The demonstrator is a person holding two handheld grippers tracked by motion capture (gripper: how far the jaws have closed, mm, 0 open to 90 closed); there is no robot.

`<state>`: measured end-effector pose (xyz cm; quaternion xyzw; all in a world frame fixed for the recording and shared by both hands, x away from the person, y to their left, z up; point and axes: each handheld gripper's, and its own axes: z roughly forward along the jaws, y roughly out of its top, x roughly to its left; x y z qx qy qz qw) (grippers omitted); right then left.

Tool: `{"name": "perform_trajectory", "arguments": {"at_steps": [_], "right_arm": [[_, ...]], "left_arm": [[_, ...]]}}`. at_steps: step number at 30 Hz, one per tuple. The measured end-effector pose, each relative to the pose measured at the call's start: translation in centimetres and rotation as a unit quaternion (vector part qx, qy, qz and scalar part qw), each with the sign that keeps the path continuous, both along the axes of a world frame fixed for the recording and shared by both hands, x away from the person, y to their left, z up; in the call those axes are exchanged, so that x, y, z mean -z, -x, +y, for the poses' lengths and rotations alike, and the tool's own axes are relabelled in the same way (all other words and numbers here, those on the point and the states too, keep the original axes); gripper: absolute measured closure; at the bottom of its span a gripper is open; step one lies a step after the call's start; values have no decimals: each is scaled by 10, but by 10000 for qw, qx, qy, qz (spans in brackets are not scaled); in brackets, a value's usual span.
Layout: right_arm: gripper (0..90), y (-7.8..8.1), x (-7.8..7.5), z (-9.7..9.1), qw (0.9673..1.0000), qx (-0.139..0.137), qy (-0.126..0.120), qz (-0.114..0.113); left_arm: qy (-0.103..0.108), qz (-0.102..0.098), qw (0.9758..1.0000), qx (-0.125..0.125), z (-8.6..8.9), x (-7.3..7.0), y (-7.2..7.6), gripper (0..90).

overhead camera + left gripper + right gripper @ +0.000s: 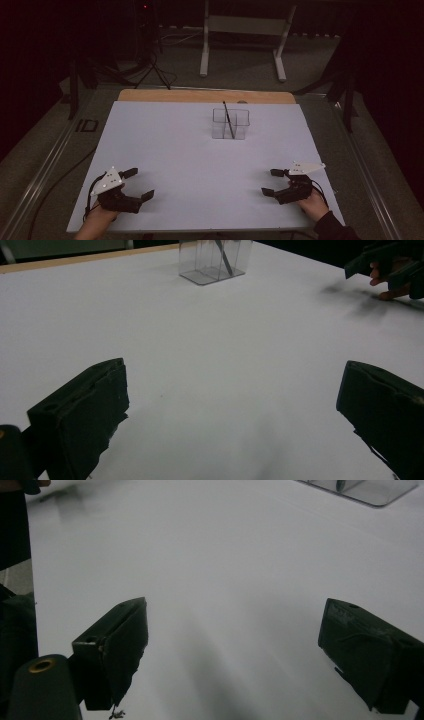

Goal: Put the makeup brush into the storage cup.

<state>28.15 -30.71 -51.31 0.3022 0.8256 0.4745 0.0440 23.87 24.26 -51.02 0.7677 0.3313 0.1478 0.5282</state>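
Your room is dim: in the high view everything from 9 through 12 to 3 o'clock falls into near-black, and only the white worktop (200, 150) catches pale, even light. In both gripper views the near jaws are soft and out of focus, with diffuse grey shadows between them. You get no glare; the clear container (230, 124) looks faint and grainy.

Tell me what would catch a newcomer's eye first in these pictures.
A clear box stands alone toward the far middle of the white table, a dark pen leaning inside it. Near the front edge, the left tongs and right tongs rest wide open, holding nothing.
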Motion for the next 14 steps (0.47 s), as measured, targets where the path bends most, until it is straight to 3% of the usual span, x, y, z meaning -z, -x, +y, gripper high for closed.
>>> {"name": "perform_trajectory", "arguments": {"at_steps": [6,14], "right_arm": [[125,3,-5,-6,9998,99,-77,-131],[125,3,-3,-3,9999,55,65,-114]], "left_arm": [[5,23,10000,11,0,1,0,14],[-7,23,10000,30,-1,1,0,14]]}}
